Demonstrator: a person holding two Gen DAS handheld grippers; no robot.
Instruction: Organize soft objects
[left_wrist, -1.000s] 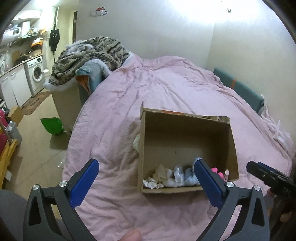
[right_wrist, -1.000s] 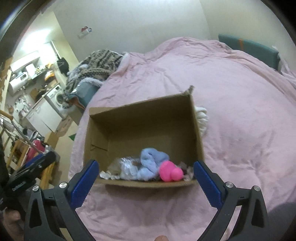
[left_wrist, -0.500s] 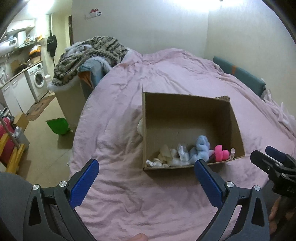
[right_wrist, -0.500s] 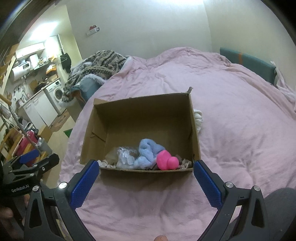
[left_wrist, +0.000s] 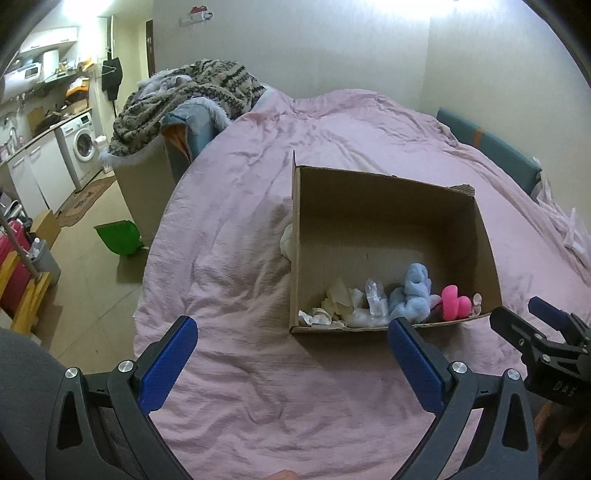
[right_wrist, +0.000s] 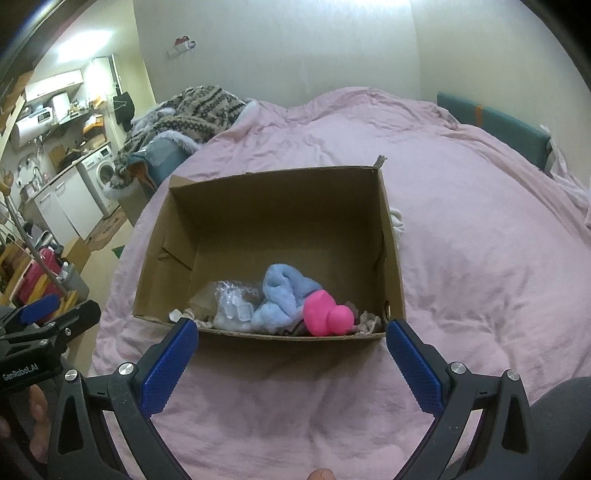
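Pink bedding (right_wrist: 461, 240) covers the bed. Both grippers hang wide open and empty. The right gripper (right_wrist: 291, 354) sits nearer, straight before the cardboard box (right_wrist: 273, 206); the left gripper (left_wrist: 291, 358) is off to the side. Inside, by the near wall, lie a blue cloth (right_wrist: 280, 299) and a pink toy (right_wrist: 327, 313), maybe a duck.

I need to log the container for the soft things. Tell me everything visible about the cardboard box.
The cardboard box is plain brown, open-topped, one far corner torn. It sits upright on the pink bedspread. Soft items lie along its near wall: a light blue cloth, a pink toy, crumpled clear plastic. Neither gripper touches it.
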